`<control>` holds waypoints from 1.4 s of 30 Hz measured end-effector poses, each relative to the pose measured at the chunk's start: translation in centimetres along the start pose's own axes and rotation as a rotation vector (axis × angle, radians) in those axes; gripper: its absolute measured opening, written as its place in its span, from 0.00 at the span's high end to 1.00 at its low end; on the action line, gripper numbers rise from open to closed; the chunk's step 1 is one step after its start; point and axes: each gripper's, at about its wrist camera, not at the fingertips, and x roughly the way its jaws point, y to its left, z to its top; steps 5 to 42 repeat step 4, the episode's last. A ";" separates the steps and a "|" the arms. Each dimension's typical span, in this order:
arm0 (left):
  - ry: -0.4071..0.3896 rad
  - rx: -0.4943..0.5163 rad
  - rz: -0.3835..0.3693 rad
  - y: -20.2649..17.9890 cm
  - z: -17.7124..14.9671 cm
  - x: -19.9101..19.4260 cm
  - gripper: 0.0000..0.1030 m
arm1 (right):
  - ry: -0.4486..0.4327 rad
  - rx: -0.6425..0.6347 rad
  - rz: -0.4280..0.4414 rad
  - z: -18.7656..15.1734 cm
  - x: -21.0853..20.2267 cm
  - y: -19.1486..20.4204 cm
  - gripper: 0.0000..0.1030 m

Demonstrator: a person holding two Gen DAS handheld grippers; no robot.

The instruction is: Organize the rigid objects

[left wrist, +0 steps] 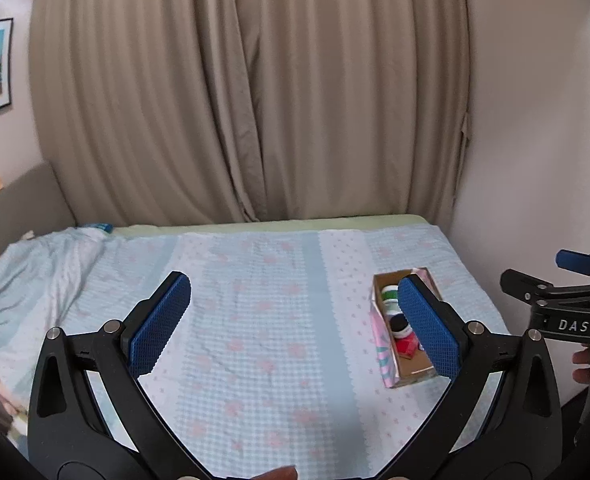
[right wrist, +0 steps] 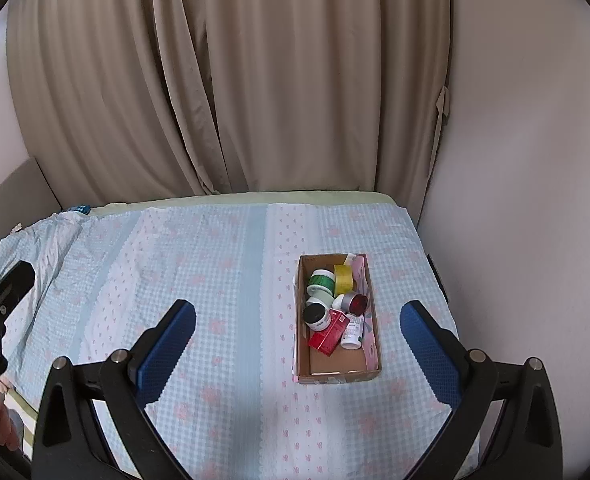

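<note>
Cardboard box [right wrist: 337, 376] of jars sat on the checked bedspread [right wrist: 215, 280], both the left gripper [left wrist: 295, 320] and right gripper [right wrist: 299, 344] spread wide, empty; soft bedding might tip it when nudged.

Matt cardboard box [right wrist: 337, 376] on woven cloth bedsheet [right wrist: 223, 320].

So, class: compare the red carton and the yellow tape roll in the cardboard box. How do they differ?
The red carton is flat-sided and rectangular; the yellow tape roll is round. The carton lies tilted toward the near end of the cardboard box, while the tape roll stands on edge toward the far end. Both sit inside the box, touched by neither tongs.
</note>
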 end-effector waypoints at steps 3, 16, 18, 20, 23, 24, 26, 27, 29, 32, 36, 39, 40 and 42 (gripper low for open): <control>0.005 -0.004 -0.010 -0.1 -0.3 0.2 0.00 | 0.007 0.004 -0.003 -0.1 0.2 -0.1 0.01; 0.015 -0.006 -0.018 0.0 -0.3 0.4 0.00 | 0.010 0.005 -0.004 -0.1 0.3 -0.1 0.01; 0.015 -0.006 -0.018 0.0 -0.3 0.4 0.00 | 0.010 0.005 -0.004 -0.1 0.3 -0.1 0.01; 0.015 -0.006 -0.018 0.0 -0.3 0.4 0.00 | 0.010 0.005 -0.004 -0.1 0.3 -0.1 0.01; 0.015 -0.006 -0.018 0.0 -0.3 0.4 0.00 | 0.010 0.005 -0.004 -0.1 0.3 -0.1 0.01; 0.015 -0.006 -0.018 0.0 -0.3 0.4 0.00 | 0.010 0.005 -0.004 -0.1 0.3 -0.1 0.01; 0.015 -0.006 -0.018 0.0 -0.3 0.4 0.00 | 0.010 0.005 -0.004 -0.1 0.3 -0.1 0.01; 0.015 -0.006 -0.018 0.0 -0.3 0.4 0.00 | 0.010 0.005 -0.004 -0.1 0.3 -0.1 0.01; 0.015 -0.006 -0.018 0.0 -0.3 0.4 0.00 | 0.010 0.005 -0.004 -0.1 0.3 -0.1 0.01; 0.015 -0.006 -0.018 0.0 -0.3 0.4 0.00 | 0.010 0.005 -0.004 -0.1 0.3 -0.1 0.01; 0.015 -0.006 -0.018 0.0 -0.3 0.4 0.00 | 0.010 0.005 -0.004 -0.1 0.3 -0.1 0.01; 0.015 -0.006 -0.018 0.0 -0.3 0.4 0.00 | 0.010 0.005 -0.004 -0.1 0.3 -0.1 0.01; 0.015 -0.006 -0.018 0.0 -0.3 0.4 0.00 | 0.010 0.005 -0.004 -0.1 0.3 -0.1 0.01; 0.015 -0.006 -0.018 0.0 -0.3 0.4 0.00 | 0.010 0.005 -0.004 -0.1 0.3 -0.1 0.01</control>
